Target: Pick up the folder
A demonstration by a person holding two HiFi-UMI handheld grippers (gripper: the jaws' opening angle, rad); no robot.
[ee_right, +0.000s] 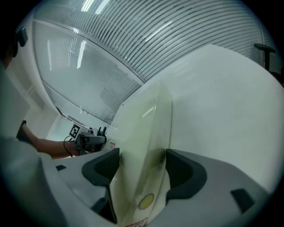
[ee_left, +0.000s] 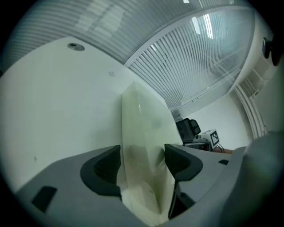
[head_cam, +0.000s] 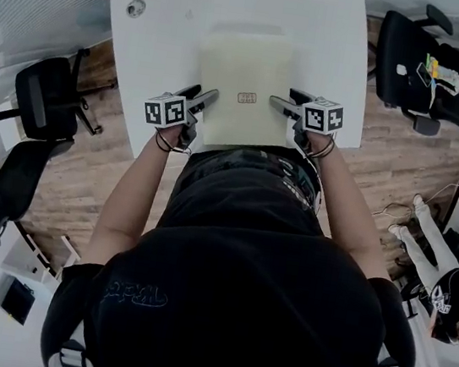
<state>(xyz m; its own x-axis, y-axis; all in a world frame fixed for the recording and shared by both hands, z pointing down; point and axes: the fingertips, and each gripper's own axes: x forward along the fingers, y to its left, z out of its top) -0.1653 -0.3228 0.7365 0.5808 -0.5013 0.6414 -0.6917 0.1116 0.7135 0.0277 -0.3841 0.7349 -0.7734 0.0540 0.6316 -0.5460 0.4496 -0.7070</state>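
A pale yellow-green folder [head_cam: 246, 74] lies flat on the white table [head_cam: 162, 32], with a small label near its front edge. My left gripper [head_cam: 209, 98] sits at its left front edge, and my right gripper [head_cam: 279, 101] at its right front edge. In the left gripper view the folder [ee_left: 144, 128] runs between the dark pads [ee_left: 108, 166] of the left gripper [ee_left: 142, 162], whose jaws stand wide. The right gripper view shows the same: the folder [ee_right: 144, 128] passes between the spread jaws of the right gripper [ee_right: 142, 165]. Neither pair of pads visibly presses on it.
A round cable grommet [head_cam: 136, 8] sits at the table's far left corner. Black office chairs stand to the left [head_cam: 44, 98] and to the right [head_cam: 451, 75] of the table. A person [head_cam: 443, 270] is at the right on the wooden floor. A ribbed wall lies beyond the table.
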